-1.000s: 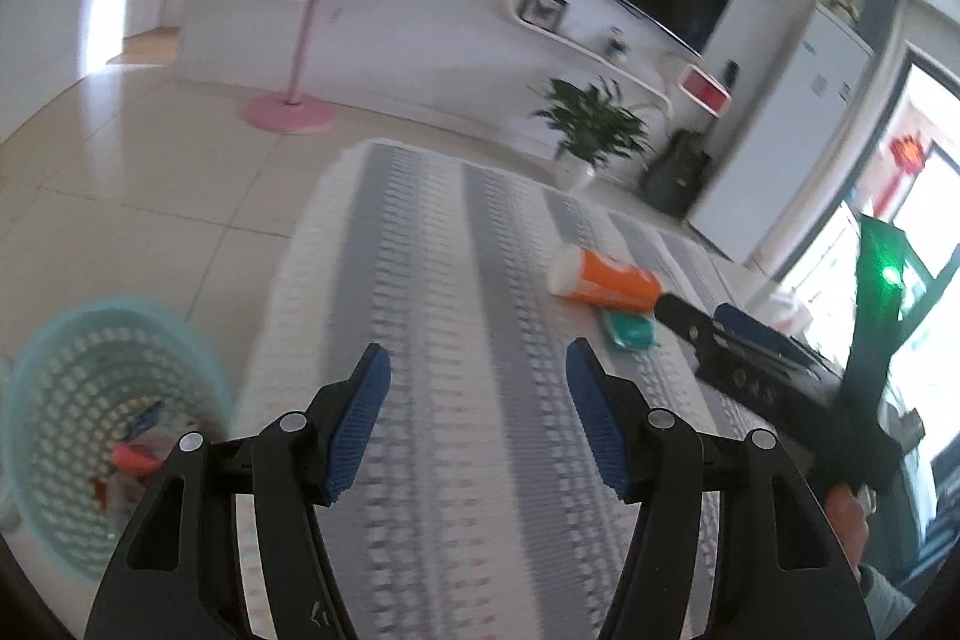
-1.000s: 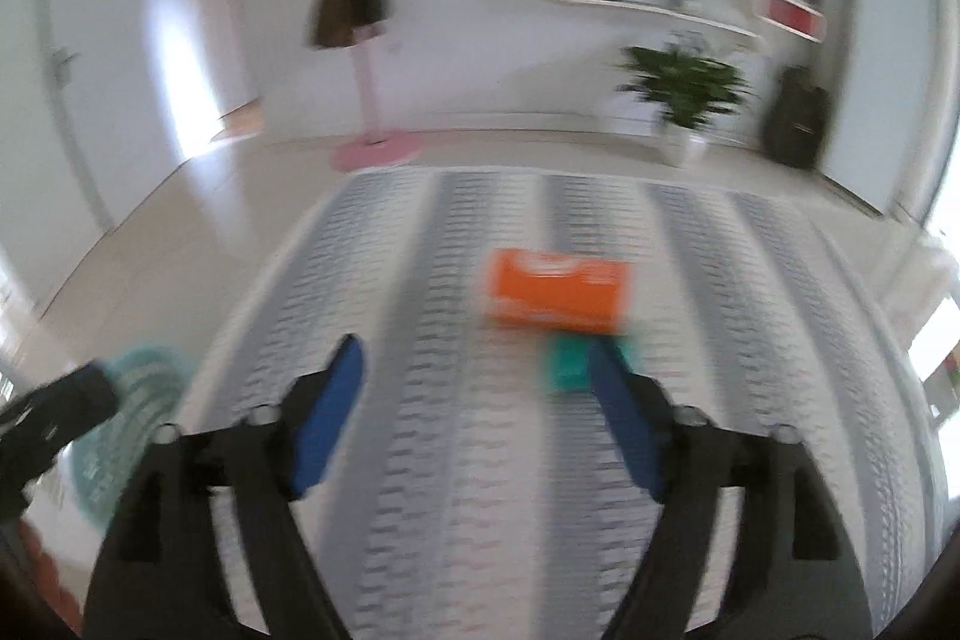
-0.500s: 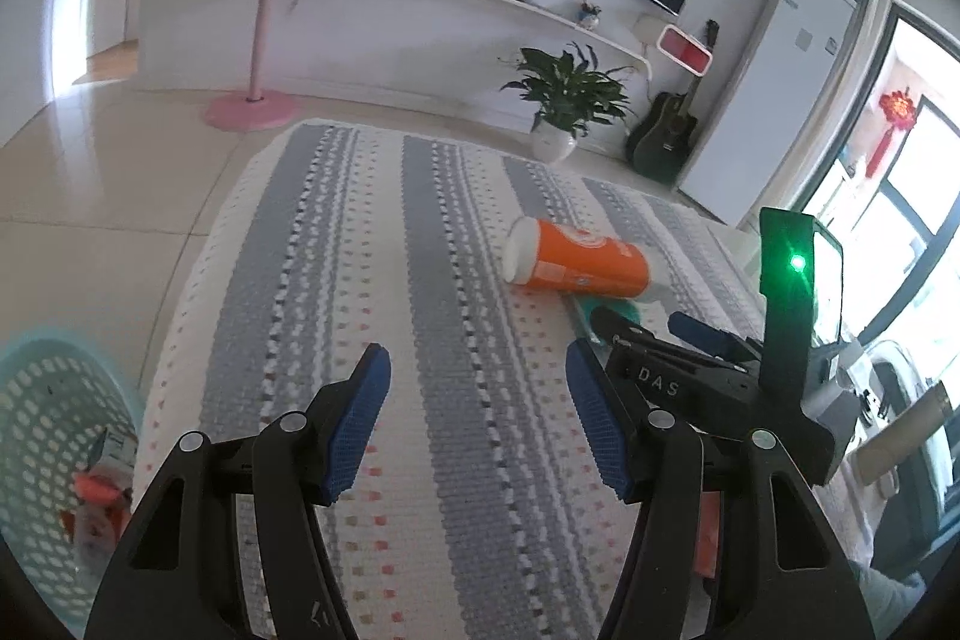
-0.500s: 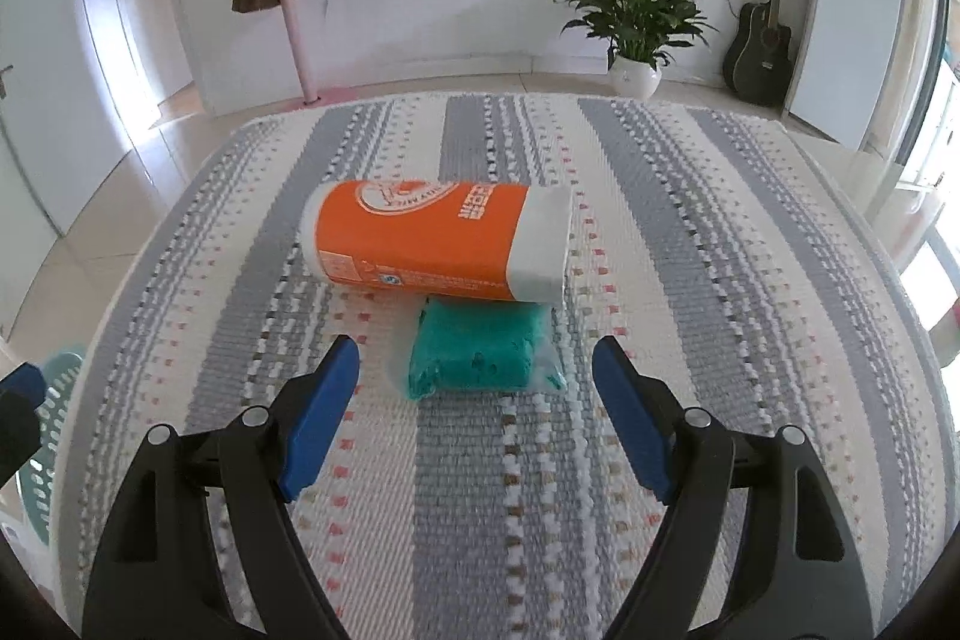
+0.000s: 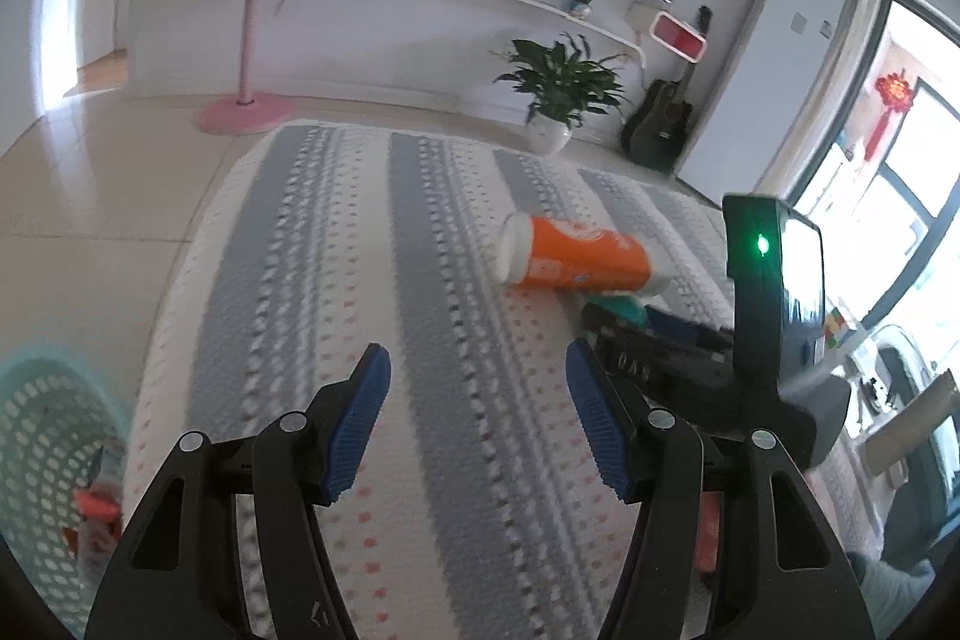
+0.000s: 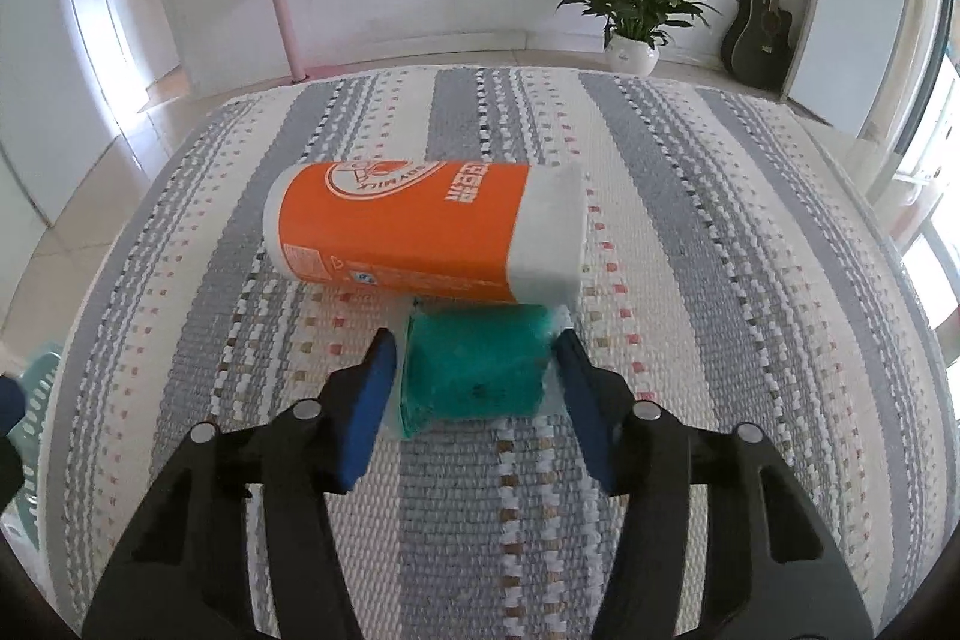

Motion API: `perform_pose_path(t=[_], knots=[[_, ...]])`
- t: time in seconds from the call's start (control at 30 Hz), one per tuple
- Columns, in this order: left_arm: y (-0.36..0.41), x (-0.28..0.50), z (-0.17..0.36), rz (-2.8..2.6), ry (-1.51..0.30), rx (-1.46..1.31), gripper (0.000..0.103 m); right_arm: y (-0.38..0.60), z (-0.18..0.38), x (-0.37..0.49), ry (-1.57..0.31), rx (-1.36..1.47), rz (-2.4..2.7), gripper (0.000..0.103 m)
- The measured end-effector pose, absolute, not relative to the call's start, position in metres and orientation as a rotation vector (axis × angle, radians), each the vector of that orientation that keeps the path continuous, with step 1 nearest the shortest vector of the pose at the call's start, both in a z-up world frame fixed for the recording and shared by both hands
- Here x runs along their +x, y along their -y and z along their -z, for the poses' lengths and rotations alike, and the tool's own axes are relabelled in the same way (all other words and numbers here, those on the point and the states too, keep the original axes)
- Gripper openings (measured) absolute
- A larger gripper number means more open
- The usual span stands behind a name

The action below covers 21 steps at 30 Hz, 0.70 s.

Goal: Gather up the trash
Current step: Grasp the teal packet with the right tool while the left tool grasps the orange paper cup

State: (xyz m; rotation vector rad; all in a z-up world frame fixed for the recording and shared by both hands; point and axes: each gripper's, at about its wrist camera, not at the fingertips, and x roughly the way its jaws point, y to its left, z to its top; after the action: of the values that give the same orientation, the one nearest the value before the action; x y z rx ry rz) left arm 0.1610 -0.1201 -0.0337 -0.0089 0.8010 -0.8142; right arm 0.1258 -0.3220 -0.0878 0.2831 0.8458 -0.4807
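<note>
Right gripper (image 6: 474, 370) straddles the green packet (image 6: 477, 370) on the striped rug (image 6: 720, 220); jaws closing, packet between them. Blue pads look right at the packet's clear wrapper edges, but no visible squeeze, so I read it as not yet gripped.

Packet lies just in front of the orange carton (image 6: 420, 229), touching or nearly touching its long side. Carton lies on its side, white end to the right in the right wrist view.

Left gripper (image 5: 480, 424) hangs open over bare rug, nothing between its pads. In its view the carton (image 5: 576, 259) is ahead to the right, with the right gripper's body beside it. The teal basket (image 5: 42, 460) sits off the rug's left edge, some trash already inside.

How I'd do this step:
1. Finish closing on the packet body, not just the loose film at its sides; film alone may slip or tear.
2. Keep the fingertips low to the rug so the pads catch the packet's middle.
3. Lift straight up first. Dragging forward would likely nudge the carton and roll it.
4. Packet looks soft, so expect it to crush a bit; a firm close should be fine.
5. Then carry it across to the basket. Left gripper could take the carton.
</note>
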Motion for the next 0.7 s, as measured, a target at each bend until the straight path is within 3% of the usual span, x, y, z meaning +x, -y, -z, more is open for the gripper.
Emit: perform_pose_path(t=[0.5, 0.57, 0.7], knots=[[0.233, 0.212, 0.063, 0.91, -0.894, 0.057, 0.063, 0.385, 0.077, 0.033, -0.769, 0.222, 0.604, 0.044], [0.241, 0.209, 0.069, 0.933, -0.929, 0.067, 0.061, 0.393, 0.077, 0.03, -0.764, 0.224, 0.613, 0.044], [0.245, 0.191, 0.075, 1.0, -0.989, 0.067, 0.046, 0.406, 0.081, 0.023, -0.758, 0.298, 0.594, 0.044]])
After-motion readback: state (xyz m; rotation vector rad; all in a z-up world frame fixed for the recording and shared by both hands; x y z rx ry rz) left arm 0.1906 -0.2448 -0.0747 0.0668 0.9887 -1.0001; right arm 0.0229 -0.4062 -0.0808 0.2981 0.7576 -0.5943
